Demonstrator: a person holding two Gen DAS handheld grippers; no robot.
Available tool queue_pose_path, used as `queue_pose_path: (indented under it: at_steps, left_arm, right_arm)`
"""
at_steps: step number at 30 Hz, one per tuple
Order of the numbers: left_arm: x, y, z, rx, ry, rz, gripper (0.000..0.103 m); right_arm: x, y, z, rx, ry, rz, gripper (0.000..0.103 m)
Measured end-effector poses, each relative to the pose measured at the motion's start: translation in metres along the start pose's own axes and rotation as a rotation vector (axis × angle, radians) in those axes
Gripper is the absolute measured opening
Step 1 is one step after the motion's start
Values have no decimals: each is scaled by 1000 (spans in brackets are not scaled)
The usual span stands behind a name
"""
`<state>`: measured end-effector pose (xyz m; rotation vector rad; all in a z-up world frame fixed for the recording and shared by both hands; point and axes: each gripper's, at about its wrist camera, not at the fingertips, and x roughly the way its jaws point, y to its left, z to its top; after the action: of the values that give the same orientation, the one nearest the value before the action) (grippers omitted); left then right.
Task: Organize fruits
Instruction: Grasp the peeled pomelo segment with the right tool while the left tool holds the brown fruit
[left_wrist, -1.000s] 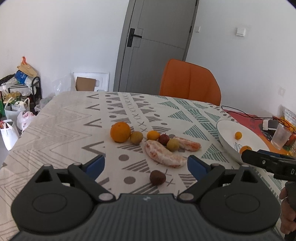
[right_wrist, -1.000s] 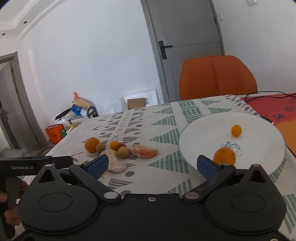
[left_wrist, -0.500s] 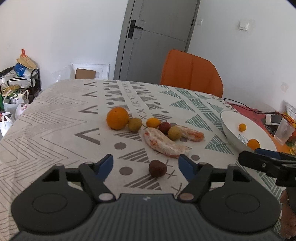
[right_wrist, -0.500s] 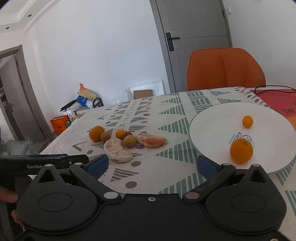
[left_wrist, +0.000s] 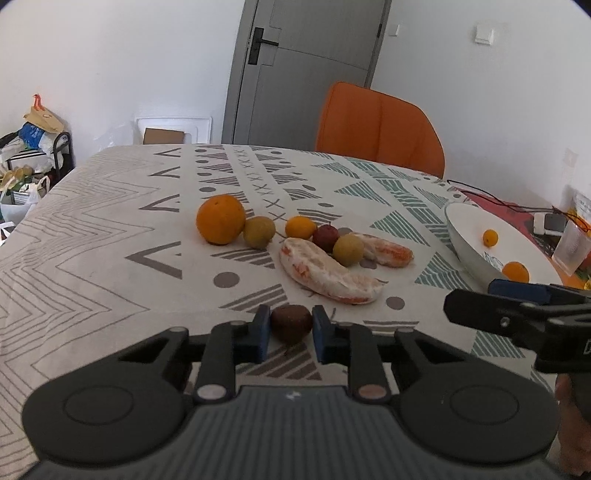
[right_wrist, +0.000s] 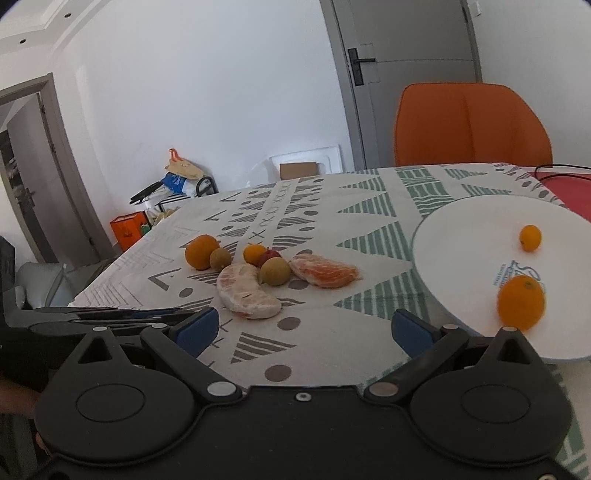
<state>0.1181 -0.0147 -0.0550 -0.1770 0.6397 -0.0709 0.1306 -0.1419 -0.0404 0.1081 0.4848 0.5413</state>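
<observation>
My left gripper (left_wrist: 290, 328) is shut on a dark brown round fruit (left_wrist: 291, 325) low over the patterned tablecloth. Beyond it lie a big orange (left_wrist: 220, 219), two green-brown fruits (left_wrist: 259, 232), a small orange (left_wrist: 300, 226), a red fruit (left_wrist: 325, 236) and two peeled citrus pieces (left_wrist: 327, 272). A white plate (right_wrist: 476, 258) at the right holds two small oranges (right_wrist: 521, 302). My right gripper (right_wrist: 303, 326) is open and empty, between the fruit cluster (right_wrist: 258, 266) and the plate.
An orange chair (left_wrist: 380, 127) stands behind the table. A red mat with cables (left_wrist: 502, 206) and a plastic cup (left_wrist: 570, 248) lie beyond the plate. Bags and a rack (left_wrist: 29, 158) stand on the floor at the left.
My left gripper moved forward and down and its jaws closed on the dark brown fruit. My right gripper drifted left, toward the fruit cluster, and stayed open.
</observation>
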Motion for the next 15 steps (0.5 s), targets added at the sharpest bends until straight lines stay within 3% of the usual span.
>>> queue_pose_path:
  at_steps: [4,15]
  left_arm:
    - [-3,11,2,-34,-6,12,22]
    - [-14,43,10,-86,-37,67,22]
  right_arm:
    - [8,7,2,-19,14,13,101]
    - [36,24,12,-52,53,63,79]
